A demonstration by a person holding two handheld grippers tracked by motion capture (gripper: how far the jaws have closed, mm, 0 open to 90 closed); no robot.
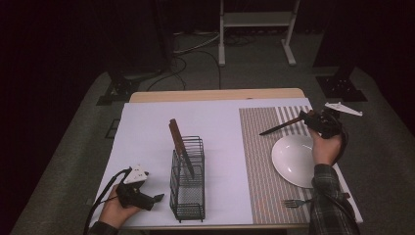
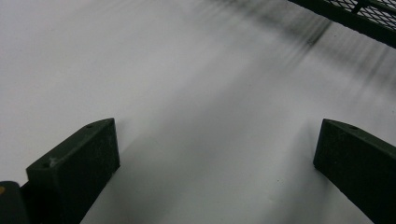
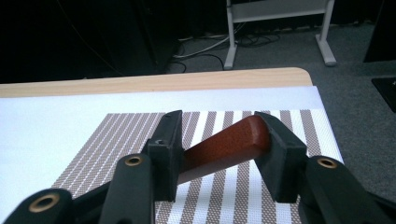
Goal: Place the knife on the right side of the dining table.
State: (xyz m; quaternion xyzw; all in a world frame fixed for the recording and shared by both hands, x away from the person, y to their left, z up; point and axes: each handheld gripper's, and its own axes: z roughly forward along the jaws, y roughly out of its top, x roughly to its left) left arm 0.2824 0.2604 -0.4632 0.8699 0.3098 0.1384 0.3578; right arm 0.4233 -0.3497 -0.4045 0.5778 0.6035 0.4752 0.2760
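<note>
A pale wooden table (image 1: pixel 215 94) is covered by a smooth white sheet (image 1: pixel 147 132) and a woven striped mat (image 1: pixel 259 161). A black wire rack (image 1: pixel 187 181) holds a knife upright. A round white plate (image 1: pixel 293 161) lies on the mat. A knife (image 3: pixel 229 147) with a rounded reddish-brown wooden handle lies crosswise between the parted jaws of the right gripper (image 3: pixel 219 154), over the mat; contact with the pads cannot be judged. The left gripper (image 2: pixel 215 168) is spread wide above the sheet, nothing between its jaws.
</note>
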